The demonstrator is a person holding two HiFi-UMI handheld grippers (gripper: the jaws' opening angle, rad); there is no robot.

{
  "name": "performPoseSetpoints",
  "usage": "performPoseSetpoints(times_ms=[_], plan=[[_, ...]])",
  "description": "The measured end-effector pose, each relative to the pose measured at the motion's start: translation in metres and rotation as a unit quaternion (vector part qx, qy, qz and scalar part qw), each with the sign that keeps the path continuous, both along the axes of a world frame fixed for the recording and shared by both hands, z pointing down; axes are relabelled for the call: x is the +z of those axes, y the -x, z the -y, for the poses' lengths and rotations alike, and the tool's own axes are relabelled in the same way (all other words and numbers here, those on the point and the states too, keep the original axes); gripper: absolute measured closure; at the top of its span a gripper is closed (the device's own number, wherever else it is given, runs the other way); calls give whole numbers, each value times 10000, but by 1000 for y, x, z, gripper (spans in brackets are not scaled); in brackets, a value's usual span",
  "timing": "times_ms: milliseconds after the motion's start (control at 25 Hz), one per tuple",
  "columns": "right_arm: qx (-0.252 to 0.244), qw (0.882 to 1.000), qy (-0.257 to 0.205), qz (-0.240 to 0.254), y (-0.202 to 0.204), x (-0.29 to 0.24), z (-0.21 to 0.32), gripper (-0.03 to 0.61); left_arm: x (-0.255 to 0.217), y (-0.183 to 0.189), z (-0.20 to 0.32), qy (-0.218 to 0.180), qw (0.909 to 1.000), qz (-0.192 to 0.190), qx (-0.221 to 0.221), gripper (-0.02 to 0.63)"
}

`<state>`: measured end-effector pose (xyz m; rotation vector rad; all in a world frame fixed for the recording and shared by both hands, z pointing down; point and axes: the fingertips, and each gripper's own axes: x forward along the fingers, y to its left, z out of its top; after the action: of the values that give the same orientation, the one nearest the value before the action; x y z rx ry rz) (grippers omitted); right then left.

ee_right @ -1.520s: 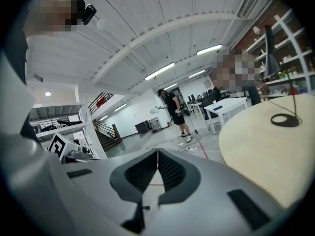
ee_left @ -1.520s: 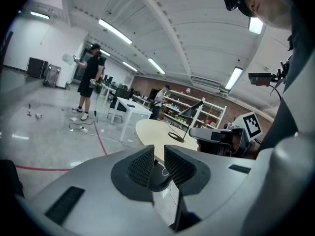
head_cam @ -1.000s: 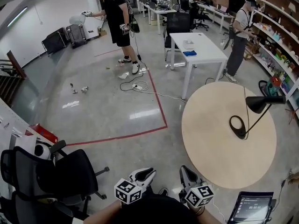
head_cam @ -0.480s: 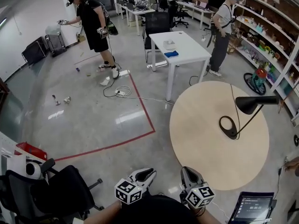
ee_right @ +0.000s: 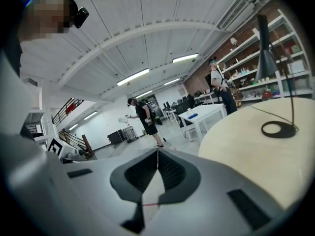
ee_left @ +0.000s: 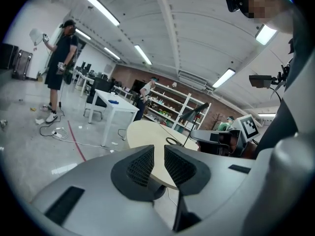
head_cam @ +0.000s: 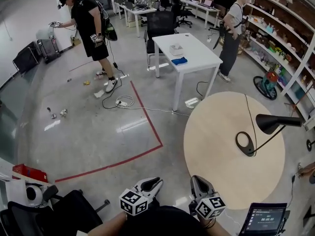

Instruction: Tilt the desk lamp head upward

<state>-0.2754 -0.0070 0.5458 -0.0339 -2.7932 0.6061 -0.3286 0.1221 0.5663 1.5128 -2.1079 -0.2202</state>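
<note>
Left gripper [head_cam: 151, 184]: I held it low and close to the body, because there was nothing in reach to take. Its jaws stood a little apart, with nothing between them.
Right gripper [head_cam: 198, 183]: It was low too, just beside the left one. Its jaws were closed, pad against pad, and they held nothing.
Desk lamp [head_cam: 263, 140]: It stood on the far right part of the round table [head_cam: 216, 146], well apart from both grippers.
Lamp head [head_cam: 269, 123]: It was a black cone at the top of a thin slanted arm. In the right gripper view it seemed to open downward to the table, so it was not tilted up.
Lamp base [head_cam: 244, 143]: It was a flat black ring lying on the table. I think it sat away from the rim so that the leaning arm did not pull the lamp over. A thin cable ran from it to the far edge of the table.
Stage: In my judgement the task was not begun; this was only the approach.
Next move: The right gripper was on the lamp's side. It would need to open before it could take the head.
Risk: The lamp looked light. A push on the head could slide or tip the base if the left gripper did not steady it.
</note>
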Motion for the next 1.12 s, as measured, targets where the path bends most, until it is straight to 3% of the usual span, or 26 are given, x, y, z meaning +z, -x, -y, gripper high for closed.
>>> performPoseSetpoints(times_ms=[200, 440, 720, 1120], plan=[[275, 9996, -66, -34, 33, -2, -4, 572, 1, 43, -3, -54, 9998, -68, 187, 548], [650, 9965, -513, -87, 51, -6, -1, 572, 7, 81, 11, -200, 9981, -183, 553, 548], [1439, 9873, -637, -207, 48, -13, 38, 572, 9, 95, 49, -258, 9930, -270, 1118, 548], [1927, 9798, -496, 217, 65, -21, 93, 572, -3, 116, 111, -69, 9862, 44, 1652, 548]])
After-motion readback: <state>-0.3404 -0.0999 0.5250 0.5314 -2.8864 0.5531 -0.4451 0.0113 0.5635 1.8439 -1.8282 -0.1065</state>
